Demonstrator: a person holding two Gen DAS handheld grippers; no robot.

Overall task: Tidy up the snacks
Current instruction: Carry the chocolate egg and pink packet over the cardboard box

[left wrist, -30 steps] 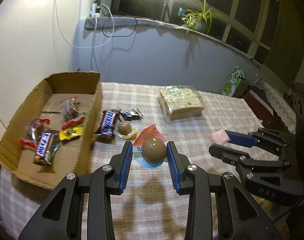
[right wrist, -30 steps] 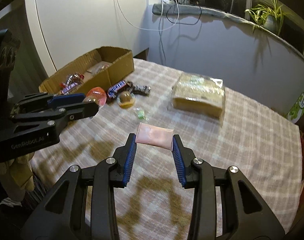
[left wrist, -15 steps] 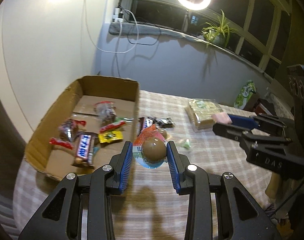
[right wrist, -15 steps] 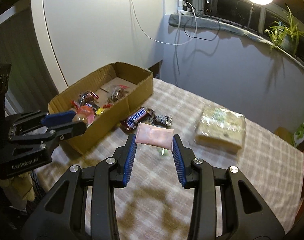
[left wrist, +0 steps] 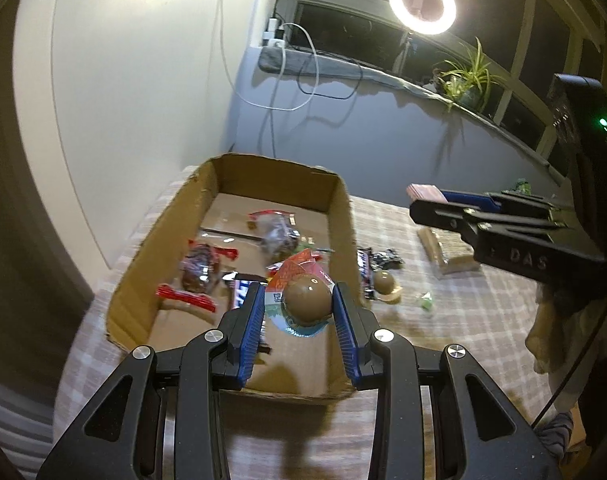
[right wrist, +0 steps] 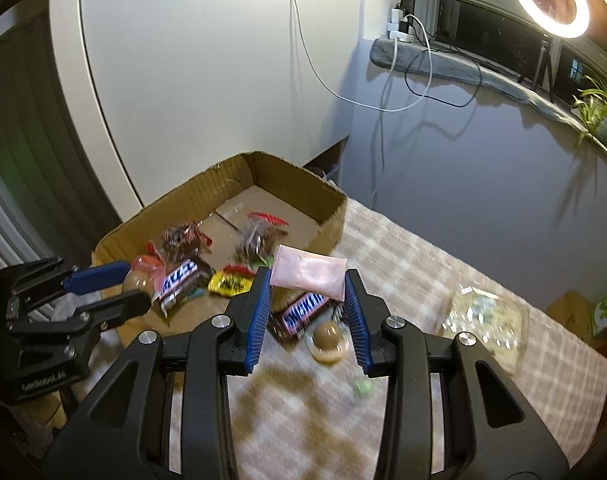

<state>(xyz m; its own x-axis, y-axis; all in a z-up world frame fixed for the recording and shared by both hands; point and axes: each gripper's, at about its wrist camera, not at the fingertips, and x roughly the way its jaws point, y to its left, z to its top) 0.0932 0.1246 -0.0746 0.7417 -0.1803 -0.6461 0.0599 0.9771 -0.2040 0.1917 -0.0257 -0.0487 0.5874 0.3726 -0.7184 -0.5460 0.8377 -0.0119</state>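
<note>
Left gripper (left wrist: 299, 312) clamped on chocolate-ball cup (left wrist: 305, 300), above cardboard box (left wrist: 341, 216). Right gripper (right wrist: 308, 302) closed around pink packet (right wrist: 308, 276), Snickers bar (right wrist: 303, 307) beneath.

Black tongs (left wrist: 299, 310) (silver screws) with ribbed blue pads (left wrist: 252, 330).

cardboard box (left wrist: 343, 216) open-topped, snacks (left wrist: 199, 268) crowding floor

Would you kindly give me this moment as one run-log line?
left gripper: shut on brown chocolate egg snack, above open cardboard box | right gripper: shut on pink packet | Snickers bar: on table
</note>
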